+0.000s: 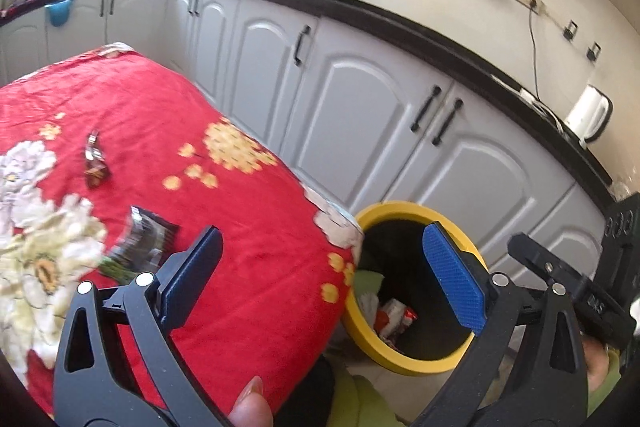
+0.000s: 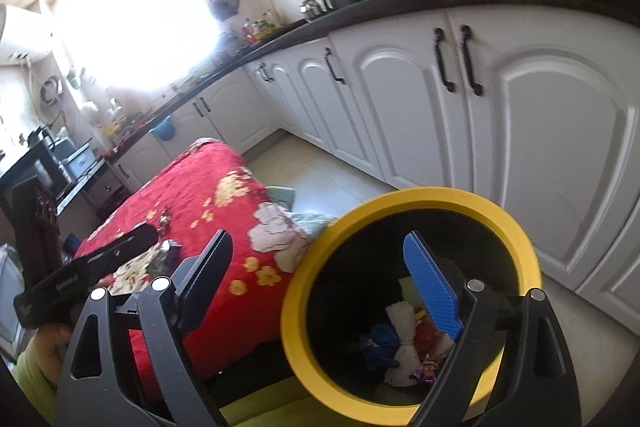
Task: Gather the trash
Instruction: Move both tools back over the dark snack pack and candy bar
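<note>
A yellow-rimmed black bin (image 1: 404,210) stands on the floor beside a table under a red flowered cloth (image 1: 168,115). It holds several pieces of trash (image 2: 404,347). On the cloth lie a dark foil packet (image 1: 144,247) and a small brown wrapper (image 1: 95,163). My left gripper (image 1: 320,267) is open and empty, spanning the table's corner and the bin. My right gripper (image 2: 320,275) is open and empty, right above the bin (image 2: 416,195), its blue pad inside the rim's outline. The packet (image 2: 166,255) and wrapper (image 2: 164,221) show small in the right wrist view.
White cabinets (image 1: 360,99) under a black counter (image 1: 400,27) run close behind the bin. A white kettle (image 1: 590,117) stands on the counter. The other hand-held gripper shows at the right edge (image 1: 580,287) of the left view. The floor (image 2: 332,179) lies between table and cabinets.
</note>
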### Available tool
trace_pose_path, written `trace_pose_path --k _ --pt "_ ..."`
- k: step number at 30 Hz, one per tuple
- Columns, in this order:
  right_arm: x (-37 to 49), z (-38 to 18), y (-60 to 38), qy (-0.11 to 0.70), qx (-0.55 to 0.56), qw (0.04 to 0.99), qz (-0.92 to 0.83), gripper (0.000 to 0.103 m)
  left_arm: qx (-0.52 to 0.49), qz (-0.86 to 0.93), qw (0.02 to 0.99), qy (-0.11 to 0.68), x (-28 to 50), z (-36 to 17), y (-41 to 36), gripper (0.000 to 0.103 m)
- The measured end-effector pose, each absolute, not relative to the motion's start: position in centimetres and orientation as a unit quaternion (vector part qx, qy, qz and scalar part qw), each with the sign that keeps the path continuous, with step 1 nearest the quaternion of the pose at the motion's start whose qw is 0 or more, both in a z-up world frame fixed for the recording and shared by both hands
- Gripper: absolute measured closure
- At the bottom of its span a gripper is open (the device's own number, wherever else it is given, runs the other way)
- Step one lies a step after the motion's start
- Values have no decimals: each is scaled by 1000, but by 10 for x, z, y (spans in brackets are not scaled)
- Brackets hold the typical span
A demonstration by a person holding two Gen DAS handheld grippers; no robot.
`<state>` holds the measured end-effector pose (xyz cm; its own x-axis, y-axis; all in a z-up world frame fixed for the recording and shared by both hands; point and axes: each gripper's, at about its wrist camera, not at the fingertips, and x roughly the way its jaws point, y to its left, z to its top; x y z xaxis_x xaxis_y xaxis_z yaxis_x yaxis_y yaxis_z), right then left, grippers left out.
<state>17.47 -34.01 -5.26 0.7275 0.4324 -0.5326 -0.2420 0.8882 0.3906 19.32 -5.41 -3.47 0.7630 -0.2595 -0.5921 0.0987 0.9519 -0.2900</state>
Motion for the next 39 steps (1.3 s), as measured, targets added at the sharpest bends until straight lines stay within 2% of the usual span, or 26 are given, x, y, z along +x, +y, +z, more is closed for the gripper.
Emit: trace_pose_path --k 19,37,39 --pt "169 -34 -243 320 80 907 264 16 -189 -4 941 279 181 -15 48 11" --pt "202 -72 -112 382 38 859 337 16 -270 94 917 276 179 -36 152 11" --pt "206 -77 -100 389 33 854 343 16 -277 97 914 281 184 -39 158 16"
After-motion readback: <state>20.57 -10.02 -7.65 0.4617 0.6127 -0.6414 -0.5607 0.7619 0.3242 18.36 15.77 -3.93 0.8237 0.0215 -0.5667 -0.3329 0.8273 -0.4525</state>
